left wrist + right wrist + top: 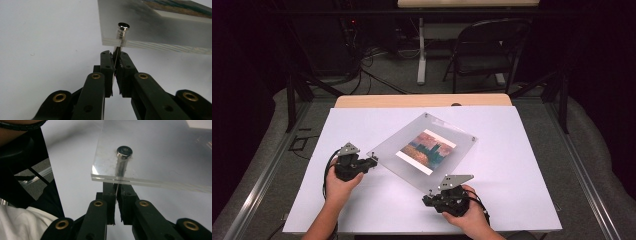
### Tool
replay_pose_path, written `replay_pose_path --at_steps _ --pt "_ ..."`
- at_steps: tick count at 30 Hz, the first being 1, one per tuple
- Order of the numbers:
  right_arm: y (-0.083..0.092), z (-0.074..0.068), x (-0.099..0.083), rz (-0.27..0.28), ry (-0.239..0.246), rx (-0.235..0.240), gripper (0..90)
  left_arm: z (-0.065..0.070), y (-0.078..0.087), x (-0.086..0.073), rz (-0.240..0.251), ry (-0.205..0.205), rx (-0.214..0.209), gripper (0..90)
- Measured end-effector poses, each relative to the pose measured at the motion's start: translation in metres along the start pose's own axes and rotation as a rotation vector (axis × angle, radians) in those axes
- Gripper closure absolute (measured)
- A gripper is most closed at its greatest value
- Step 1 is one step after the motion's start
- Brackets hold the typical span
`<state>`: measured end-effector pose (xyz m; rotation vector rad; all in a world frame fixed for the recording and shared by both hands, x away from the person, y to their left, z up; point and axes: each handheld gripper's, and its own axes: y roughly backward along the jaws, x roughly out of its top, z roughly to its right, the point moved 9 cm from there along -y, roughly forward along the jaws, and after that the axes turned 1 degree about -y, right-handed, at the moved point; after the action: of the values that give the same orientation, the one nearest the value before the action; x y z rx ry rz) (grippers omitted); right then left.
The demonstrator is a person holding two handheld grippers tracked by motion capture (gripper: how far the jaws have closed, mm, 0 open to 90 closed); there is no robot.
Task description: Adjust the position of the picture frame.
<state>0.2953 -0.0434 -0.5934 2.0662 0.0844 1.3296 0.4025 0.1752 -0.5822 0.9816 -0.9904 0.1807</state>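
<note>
Both grippers, left and right, have jaws pinched on the acrylic frame's corner pins.

Your frame lies mid-table, turned cornerwise; your left gripper is at its left corner, your right gripper at its near corner.

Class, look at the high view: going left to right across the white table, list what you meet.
left gripper → picture inside the clear frame → right gripper
</note>
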Motion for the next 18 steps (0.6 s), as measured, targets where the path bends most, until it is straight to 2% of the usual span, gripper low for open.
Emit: replay_pose_path --at_steps 7,11,13,14,17,18 --pt "0.006 0.001 0.001 0.013 -0.012 0.003 85.4 0.006 0.005 0.001 0.013 0.003 -0.015 84.5" --pt "0.015 0.010 0.001 0.037 -0.044 -0.019 85.5 0.014 0.007 0.001 0.012 -0.012 -0.030 85.3" --pt "0.025 0.022 0.001 0.060 -0.085 -0.058 85.6 0.019 0.008 0.001 0.012 -0.021 -0.043 85.5" --pt "0.028 0.027 0.000 0.063 -0.093 -0.071 85.6 0.025 0.009 0.000 0.012 -0.031 -0.052 85.6" --pt "0.034 0.035 0.000 0.074 -0.114 -0.097 85.6 0.031 0.010 -0.002 0.006 -0.041 -0.062 85.7" --pt "0.038 0.042 -0.001 0.080 -0.126 -0.123 85.6 0.035 0.010 -0.003 0.009 -0.040 -0.073 85.7"
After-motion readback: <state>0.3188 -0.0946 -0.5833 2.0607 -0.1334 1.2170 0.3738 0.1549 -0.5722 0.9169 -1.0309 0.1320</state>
